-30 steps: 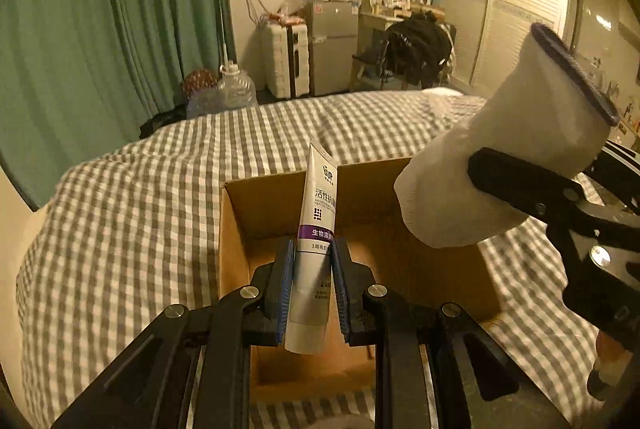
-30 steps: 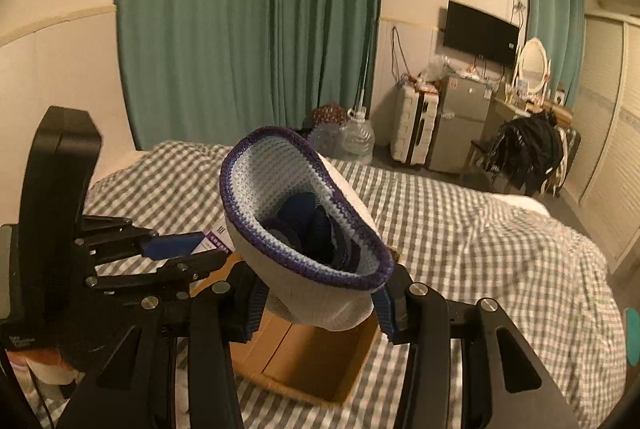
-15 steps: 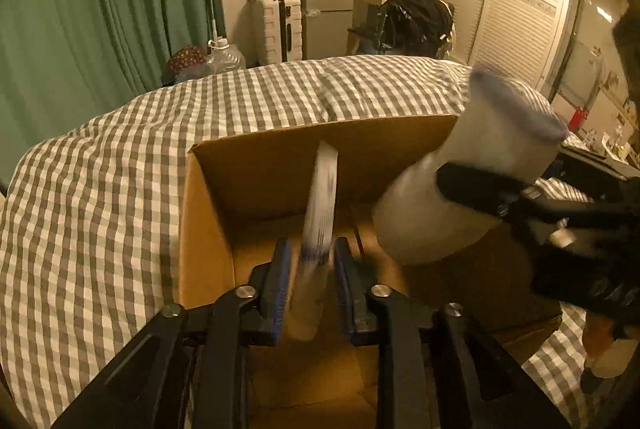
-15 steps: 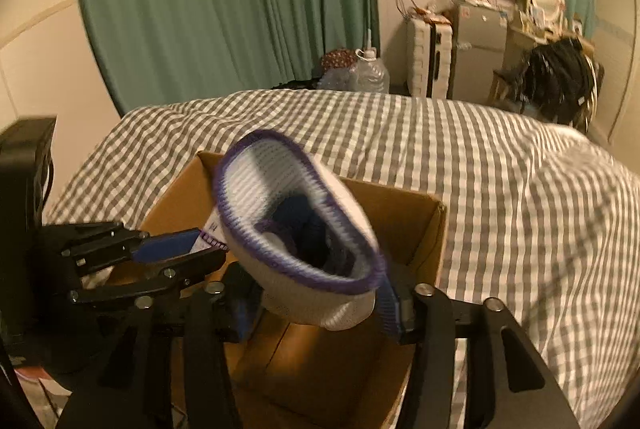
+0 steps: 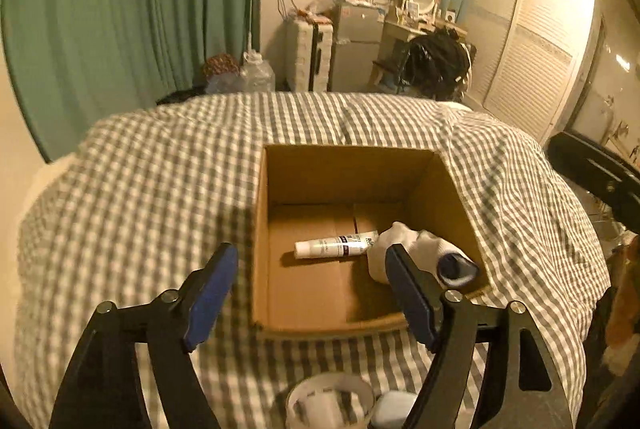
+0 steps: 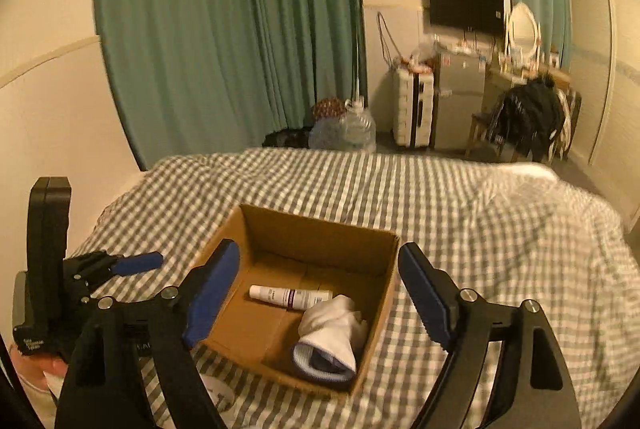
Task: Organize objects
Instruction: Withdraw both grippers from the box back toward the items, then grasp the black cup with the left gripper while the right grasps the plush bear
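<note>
An open cardboard box (image 5: 304,161) sits on the checked bed; it also shows in the right wrist view (image 6: 320,225). Inside lie a white tube (image 5: 336,247) and a rolled white sock with a dark cuff (image 5: 424,257). The tube (image 6: 288,295) and the sock (image 6: 332,329) also show in the right wrist view. My left gripper (image 5: 312,301) is open and empty above the box's near edge. My right gripper (image 6: 316,301) is open and empty above the box. The left gripper's body (image 6: 80,273) shows at the left in the right wrist view.
A roll of white tape (image 5: 328,401) and a small white case (image 5: 394,409) lie on the checked bedspread (image 5: 160,189) in front of the box. Beyond the bed are green curtains (image 6: 224,29), a water jug (image 6: 352,129), a suitcase, a fridge and a chair with dark clothes.
Both grippers have opened and pulled back. The tube left the left gripper and the sock left the right gripper; both now lie in the box.
</note>
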